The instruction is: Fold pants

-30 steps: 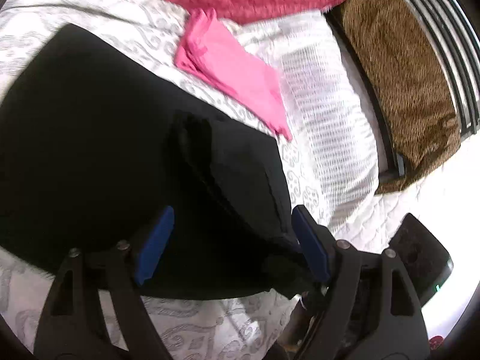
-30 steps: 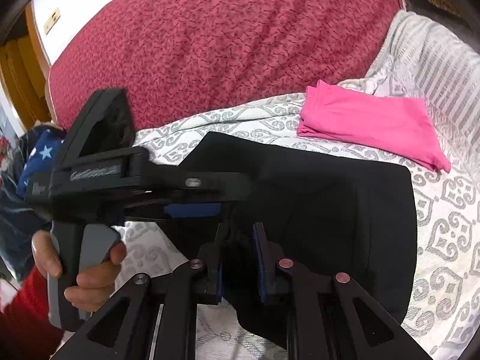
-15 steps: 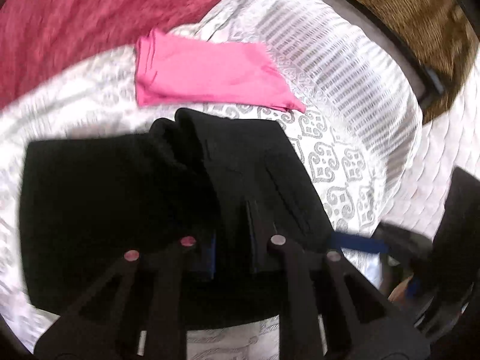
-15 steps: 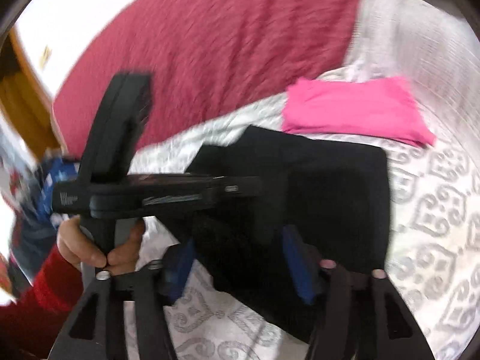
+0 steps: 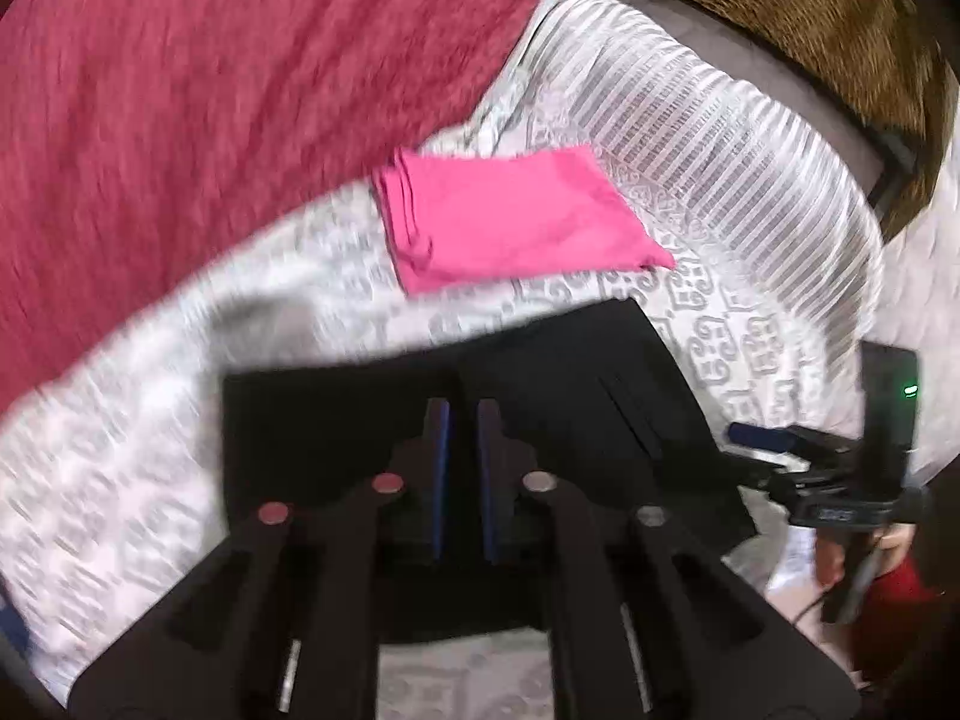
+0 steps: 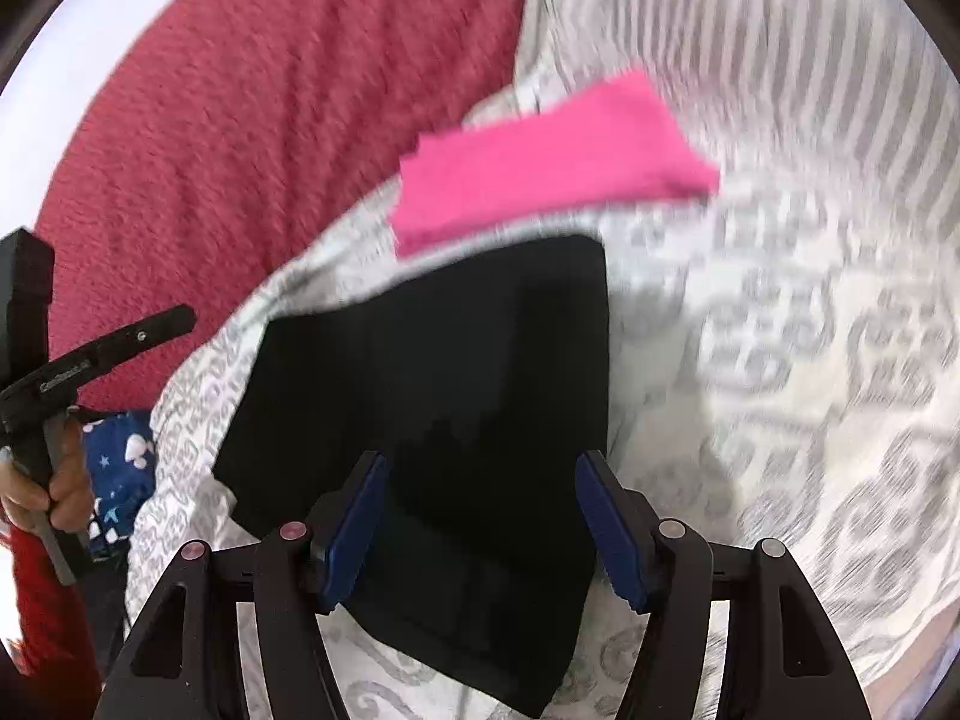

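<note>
The black pants point(image 5: 588, 396) lie folded into a flat rectangle on the patterned white bedspread point(image 5: 150, 420); they also show in the right wrist view point(image 6: 444, 372). My left gripper point(image 5: 461, 420) hovers over the pants with its blue pads nearly together and nothing visibly between them. My right gripper point(image 6: 480, 480) is open wide above the near edge of the pants, holding nothing. The right gripper also shows at the right edge of the left wrist view point(image 5: 762, 438), and the left gripper at the left of the right wrist view point(image 6: 174, 318).
A folded pink garment point(image 5: 510, 222) lies just beyond the pants. A large dark red blanket point(image 5: 210, 90) covers the far left of the bed. A brown furry throw point(image 5: 810, 6) and the bed frame are at the far right. Blue starry fabric point(image 6: 120, 468) hangs at the bed's left edge.
My left gripper went from open to shut and has drawn back over the pants. My right gripper let go of the pants and opened wide. The pants now lie flat and folded.
</note>
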`<state>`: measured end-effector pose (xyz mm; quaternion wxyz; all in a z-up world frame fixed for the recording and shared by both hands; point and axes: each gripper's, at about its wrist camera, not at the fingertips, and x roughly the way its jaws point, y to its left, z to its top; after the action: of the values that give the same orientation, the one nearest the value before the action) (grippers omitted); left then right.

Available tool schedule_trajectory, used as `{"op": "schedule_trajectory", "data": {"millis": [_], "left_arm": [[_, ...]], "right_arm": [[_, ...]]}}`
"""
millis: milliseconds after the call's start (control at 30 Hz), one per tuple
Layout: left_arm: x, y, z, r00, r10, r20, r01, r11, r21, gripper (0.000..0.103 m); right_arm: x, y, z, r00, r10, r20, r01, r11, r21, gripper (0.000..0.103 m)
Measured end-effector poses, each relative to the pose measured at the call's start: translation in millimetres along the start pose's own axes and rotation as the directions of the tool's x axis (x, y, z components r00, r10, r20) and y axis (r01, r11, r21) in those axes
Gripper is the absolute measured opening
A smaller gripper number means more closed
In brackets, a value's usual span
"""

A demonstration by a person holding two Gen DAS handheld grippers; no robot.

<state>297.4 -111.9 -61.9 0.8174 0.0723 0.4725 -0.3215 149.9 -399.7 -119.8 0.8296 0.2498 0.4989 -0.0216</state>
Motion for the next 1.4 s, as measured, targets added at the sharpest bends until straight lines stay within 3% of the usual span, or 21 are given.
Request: {"op": "schedule_trajectory", "data": {"millis": [67, 133, 233, 333, 433, 500, 600, 733, 833, 933, 1167, 1333, 1400], "left_arm": [[20, 6, -18, 0.994, -0.08, -0.072, 0.075, 0.995, -0.062, 0.067], [36, 0, -38, 0.983, -0.138, -0.125, 0.128, 0.988, -0.083, 0.07], [64, -6, -56, 0.969, -0.148, -0.198, 0.131, 0.986, -0.1, 0.07], [76, -4, -61, 0.956, -0.242, -0.164, 0.213, 0.961, -0.175, 0.07], [79, -14, -57, 0.941, -0.318, -0.114, 0.296, 0.939, -0.177, 0.053], [84, -23, -55, 0.944, -0.312, -0.111, 0.292, 0.942, -0.165, 0.022], [74, -29, -51, 0.956, -0.283, -0.077, 0.269, 0.95, -0.158, 0.018], [45, -51, -31, 0.979, -0.2, -0.029, 0.199, 0.979, -0.053, 0.017], [23, -63, -15, 0.996, -0.09, 0.004, 0.089, 0.993, 0.076, 0.017], [4, -54, -8, 1.0, 0.009, 0.021, -0.012, 0.99, 0.14, 0.017], [-1, 21, -15, 0.985, 0.172, -0.015, -0.171, 0.983, 0.061, 0.017], [22, 60, -36, 0.986, 0.143, -0.08, -0.143, 0.99, -0.003, 0.019], [32, 65, -44, 0.982, 0.164, -0.097, -0.164, 0.986, 0.003, 0.025]], "right_arm": [[5, -4, -3, 1.0, -0.005, -0.018, 0.005, 1.0, 0.005, 0.066], [4, -6, -7, 0.999, -0.028, -0.023, 0.027, 1.0, -0.008, 0.066], [4, -7, -9, 0.999, -0.036, -0.019, 0.036, 0.999, -0.009, 0.066], [4, -8, -10, 0.999, -0.03, -0.016, 0.029, 0.999, -0.015, 0.066], [8, -7, -9, 0.999, -0.043, -0.029, 0.042, 0.999, -0.025, 0.066], [11, -8, -9, 0.998, -0.045, -0.04, 0.044, 0.999, -0.022, 0.066], [11, -9, -9, 0.998, -0.05, -0.044, 0.049, 0.999, -0.016, 0.066], [4, -12, -6, 0.999, -0.041, -0.028, 0.041, 0.999, 0.002, 0.066], [-2, -14, -3, 1.0, -0.018, -0.009, 0.018, 0.999, 0.026, 0.066], [-3, -9, -1, 1.0, -0.007, -0.007, 0.007, 1.0, 0.016, 0.066], [19, 16, 2, 0.997, 0.046, -0.055, -0.047, 0.999, -0.02, 0.066], [36, 34, 0, 0.994, 0.054, -0.099, -0.059, 0.997, -0.053, 0.066], [41, 40, -2, 0.992, 0.057, -0.115, -0.064, 0.996, -0.063, 0.066]]}}
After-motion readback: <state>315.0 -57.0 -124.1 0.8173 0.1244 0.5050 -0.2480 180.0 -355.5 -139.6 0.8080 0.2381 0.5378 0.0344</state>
